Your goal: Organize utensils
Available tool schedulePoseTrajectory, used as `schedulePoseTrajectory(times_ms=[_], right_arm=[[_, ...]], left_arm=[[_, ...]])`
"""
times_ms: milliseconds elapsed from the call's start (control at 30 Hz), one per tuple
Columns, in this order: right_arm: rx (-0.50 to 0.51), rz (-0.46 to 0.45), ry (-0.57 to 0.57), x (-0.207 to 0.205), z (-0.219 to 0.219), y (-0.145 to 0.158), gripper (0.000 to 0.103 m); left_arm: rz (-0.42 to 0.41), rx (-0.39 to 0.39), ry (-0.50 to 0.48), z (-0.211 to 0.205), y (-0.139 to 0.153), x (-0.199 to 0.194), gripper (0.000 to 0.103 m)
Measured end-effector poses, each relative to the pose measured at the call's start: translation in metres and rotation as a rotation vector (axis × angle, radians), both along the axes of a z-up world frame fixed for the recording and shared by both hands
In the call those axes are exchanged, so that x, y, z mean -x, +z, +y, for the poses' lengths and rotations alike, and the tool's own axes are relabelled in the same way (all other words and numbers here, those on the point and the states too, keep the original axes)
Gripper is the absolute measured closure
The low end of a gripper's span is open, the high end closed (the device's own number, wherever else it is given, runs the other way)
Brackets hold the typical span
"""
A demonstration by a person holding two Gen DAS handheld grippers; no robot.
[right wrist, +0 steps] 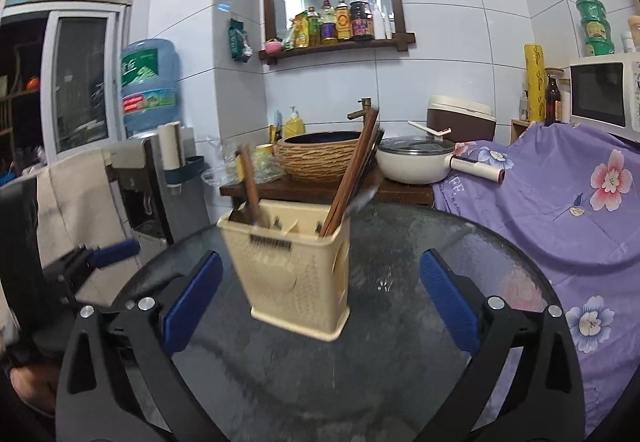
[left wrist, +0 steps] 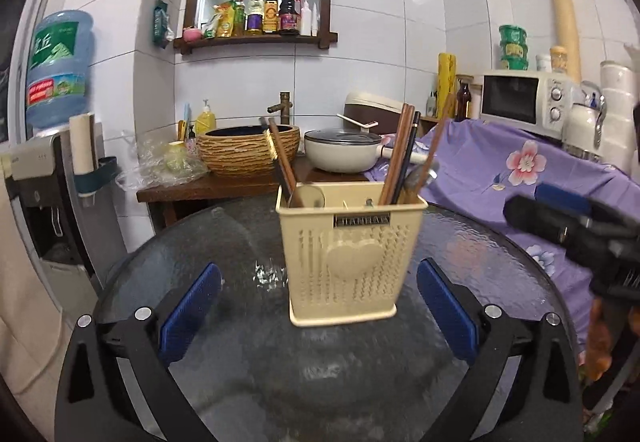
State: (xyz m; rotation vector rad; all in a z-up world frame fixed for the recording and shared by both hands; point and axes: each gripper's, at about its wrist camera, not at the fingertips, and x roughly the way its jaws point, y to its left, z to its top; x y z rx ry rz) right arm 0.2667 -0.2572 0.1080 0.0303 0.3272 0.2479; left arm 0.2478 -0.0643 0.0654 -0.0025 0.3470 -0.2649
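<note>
Cream plastic utensil holder (left wrist: 344,254) stands upright on the glass tabletop (left wrist: 240,362), chopsticks (left wrist: 396,157) leaning inside. Both the left gripper (left wrist: 318,310) and right gripper (right wrist: 320,302) have jaws spread, holding nothing. A careless sweep could tip the light, top-heavy holder.

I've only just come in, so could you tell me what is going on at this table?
A person with a gripper in each hand is sorting utensils. The cream utensil holder stands upright on the round glass table, with chopsticks and other utensils standing in it. Both the left gripper and the right gripper are wide open, holding nothing, with the holder just ahead of their blue pads.
</note>
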Motion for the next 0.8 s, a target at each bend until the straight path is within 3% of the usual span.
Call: schedulePoseTrajectory(times_ms=[333, 600, 800], right_arm=[[0.064, -0.009, -0.003, 0.104, 0.012, -0.062, 0.006], [0.062, -0.040, 0.006, 0.172, 0.015, -0.073, 0.006], [0.032, -0.054, 0.015, 0.204, 0.011, -0.069, 0.006]], left_arm=[[0.005, 0.056, 0.057, 0.027, -0.040, 0.089, 0.007], [-0.023, 0.030, 0.077, 0.031, -0.049, 0.147, 0.006], [-0.058, 0.093, 0.076, 0.043, -0.041, 0.178, 0.006]])
